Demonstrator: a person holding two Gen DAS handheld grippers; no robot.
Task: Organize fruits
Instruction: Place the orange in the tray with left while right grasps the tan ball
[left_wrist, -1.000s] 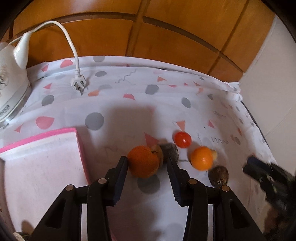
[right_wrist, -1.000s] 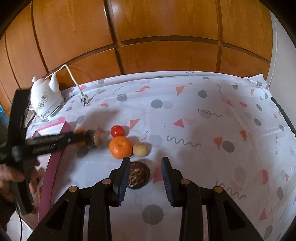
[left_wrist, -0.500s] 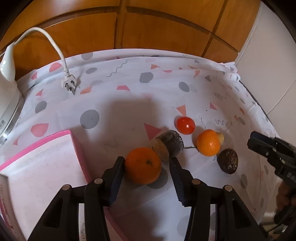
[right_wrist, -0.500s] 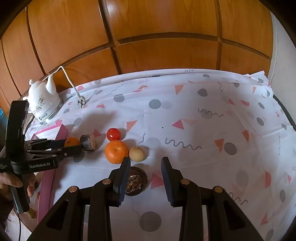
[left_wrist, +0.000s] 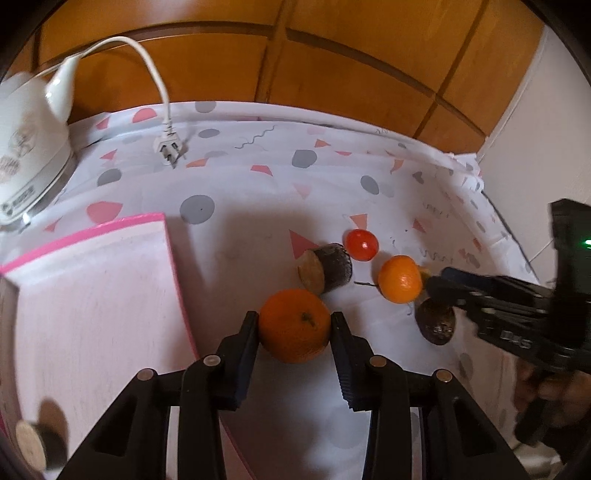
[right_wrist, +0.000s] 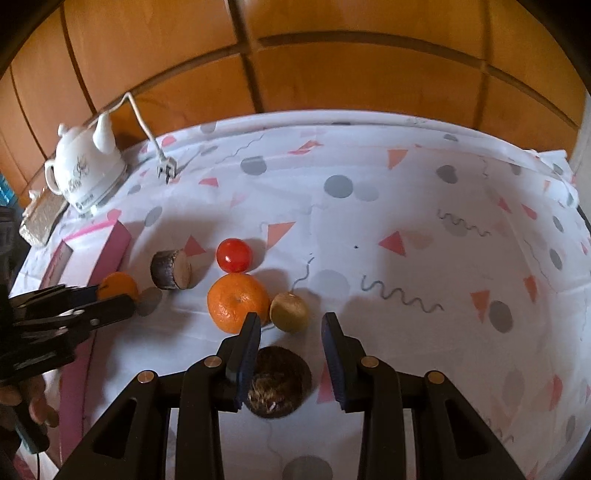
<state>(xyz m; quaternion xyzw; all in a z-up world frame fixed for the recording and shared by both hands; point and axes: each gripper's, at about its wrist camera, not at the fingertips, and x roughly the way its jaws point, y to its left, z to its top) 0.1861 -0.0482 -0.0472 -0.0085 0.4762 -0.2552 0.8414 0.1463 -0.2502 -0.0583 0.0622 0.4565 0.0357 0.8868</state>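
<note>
To the far left of the left tongs (left_wrist: 293, 328) stood a white kettle (left_wrist: 26, 147), its plug (left_wrist: 168, 149) lying loose on the patterned cloth of the table (left_wrist: 258, 206). A pink-rimmed box (left_wrist: 92, 295) lay just left of these tongs; a small round thing showed in its near corner, too blurred to name. The left tongs were closing on an orange (left_wrist: 294, 325), both pads at its sides. Just beyond sat a wood stub (left_wrist: 325, 267), a tomato (left_wrist: 362, 244) and a second orange (left_wrist: 400, 278). The right tongs (right_wrist: 290, 356) stood apart over a dark brown fruit (right_wrist: 279, 382), gripping nothing, with a yellowish fruit (right_wrist: 289, 312) just ahead.
</note>
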